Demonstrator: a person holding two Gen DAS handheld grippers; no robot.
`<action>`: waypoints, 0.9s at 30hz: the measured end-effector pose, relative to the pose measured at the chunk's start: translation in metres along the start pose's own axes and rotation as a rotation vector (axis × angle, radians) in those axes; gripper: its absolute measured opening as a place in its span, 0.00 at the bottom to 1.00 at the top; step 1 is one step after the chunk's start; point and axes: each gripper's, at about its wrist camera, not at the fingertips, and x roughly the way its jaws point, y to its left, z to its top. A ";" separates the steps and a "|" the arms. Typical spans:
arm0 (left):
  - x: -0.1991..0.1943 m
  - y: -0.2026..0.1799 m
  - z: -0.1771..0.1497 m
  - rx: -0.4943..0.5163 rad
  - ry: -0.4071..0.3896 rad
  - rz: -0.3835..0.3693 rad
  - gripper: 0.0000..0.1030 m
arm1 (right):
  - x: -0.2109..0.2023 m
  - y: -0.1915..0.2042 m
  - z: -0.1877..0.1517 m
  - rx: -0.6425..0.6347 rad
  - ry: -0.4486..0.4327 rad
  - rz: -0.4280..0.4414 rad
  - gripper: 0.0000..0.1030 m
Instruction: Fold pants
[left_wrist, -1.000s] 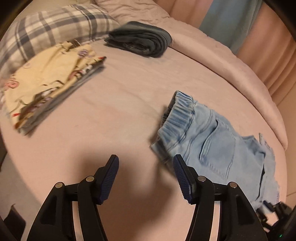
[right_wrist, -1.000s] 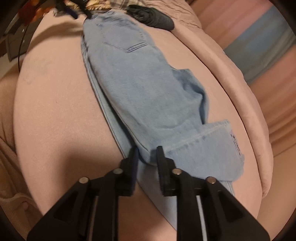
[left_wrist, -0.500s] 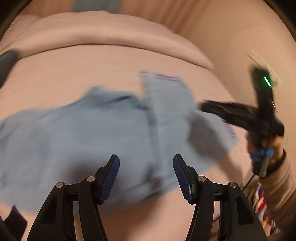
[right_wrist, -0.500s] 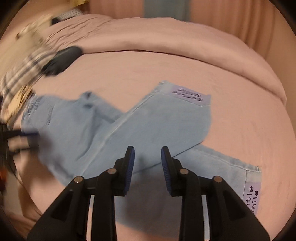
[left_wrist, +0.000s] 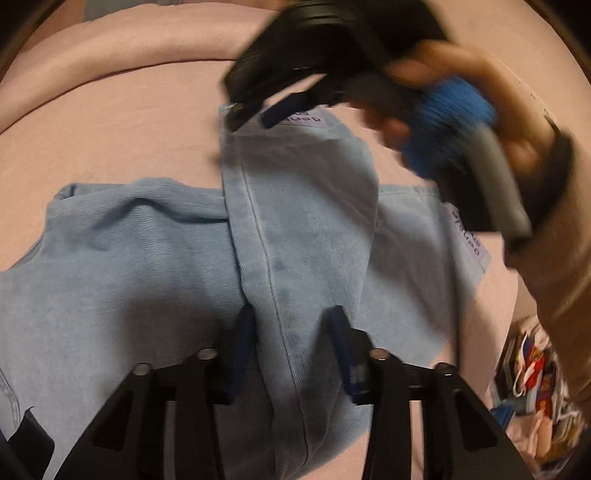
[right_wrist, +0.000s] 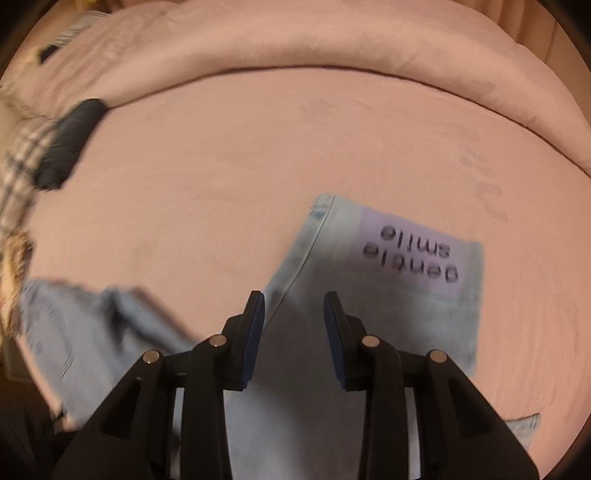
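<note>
Denim of a pale, washed blue makes up the pants (left_wrist: 295, 240), which lie on the pink sheet (right_wrist: 221, 166) on your side of the rolled duvet (right_wrist: 295, 48), well short of it. The body of the pants is spread flat and a little rumpled. One leg is folded back across it, its side seam running toward the duvet and its hem the part of the pants nearest to it. A lilac label (right_wrist: 413, 254) printed "gentle smile" in dark letters sits at that hem. A second such label (left_wrist: 469, 232) shows on the other leg's hem, farther from the duvet.

Your left gripper (left_wrist: 293, 343) sits at the end of the folded leg farthest from the duvet. Its jaws have just been closing, with the seamed fold of denim between them. The blue pads reach both sides of that fold, but you cannot tell through the blur whether they press on it.

Your right gripper (right_wrist: 293, 332) is over the hem end of the leg, between the left gripper and the duvet. Its jaws have just been opening and stand apart. The denim shows in the gap between the pads but lies below them, untouched. From the left wrist you see your right hand (left_wrist: 461, 92) wrapped around its blue handle, blurred.

A dark folded garment (right_wrist: 70, 144) lies against the duvet's near edge, off toward its left end, with a plaid pillow (right_wrist: 18, 173) just beside it.
</note>
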 end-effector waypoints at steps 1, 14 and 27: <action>0.003 -0.001 0.000 0.007 0.005 0.006 0.28 | 0.006 0.001 0.003 0.001 0.019 -0.013 0.32; -0.008 0.004 -0.009 -0.045 -0.021 -0.005 0.02 | 0.019 0.009 0.001 0.019 0.004 -0.056 0.06; -0.043 -0.087 -0.014 0.280 -0.107 0.019 0.01 | -0.182 -0.088 -0.146 0.309 -0.503 0.232 0.06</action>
